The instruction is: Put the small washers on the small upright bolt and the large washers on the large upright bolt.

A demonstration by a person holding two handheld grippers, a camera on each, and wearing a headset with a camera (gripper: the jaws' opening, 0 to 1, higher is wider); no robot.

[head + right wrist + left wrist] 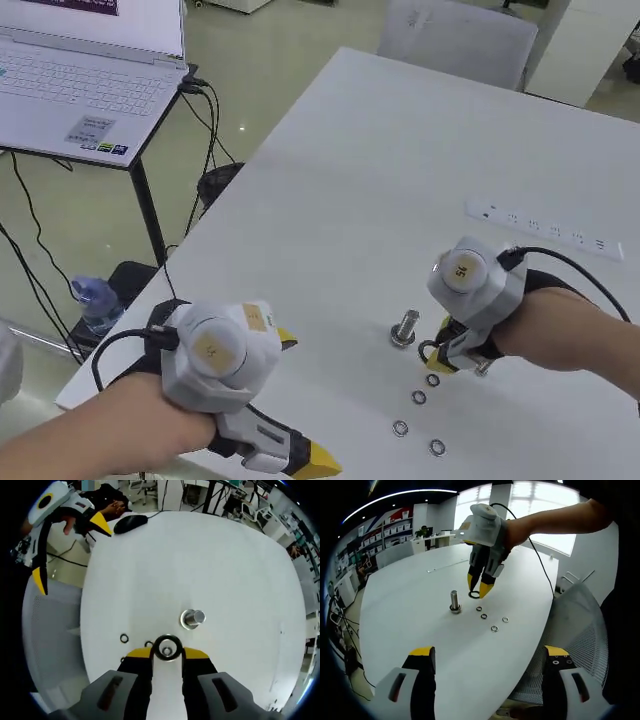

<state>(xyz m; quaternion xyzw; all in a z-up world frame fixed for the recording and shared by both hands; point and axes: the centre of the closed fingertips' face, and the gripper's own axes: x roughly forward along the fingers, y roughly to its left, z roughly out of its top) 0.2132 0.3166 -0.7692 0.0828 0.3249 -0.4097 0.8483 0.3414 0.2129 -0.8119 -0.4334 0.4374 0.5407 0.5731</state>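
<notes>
While poised low over the white bench [350, 200], right claw [167, 654] clamped on a large washer [167, 637], the ring pinched between both yellow tips with its open hole facing that claw's own camera. Just beside the ring, not touching it, one upright bolt [192, 618], silver, standing on the bench with its threaded shaft pointing up. On the near side of the bolt, four small washers [419, 397] lying flat and loose on the bench, each apart from the others, in an uneven line trailing toward the bench's near edge. Left claw [489, 652] wide apart and holding nothing, held near the bench's edge, well away from bolt and washers, pointed toward them. Farther back on the bench, a white power strip [540, 232]. Off the bench to the left, an open laptop [80, 70].
</notes>
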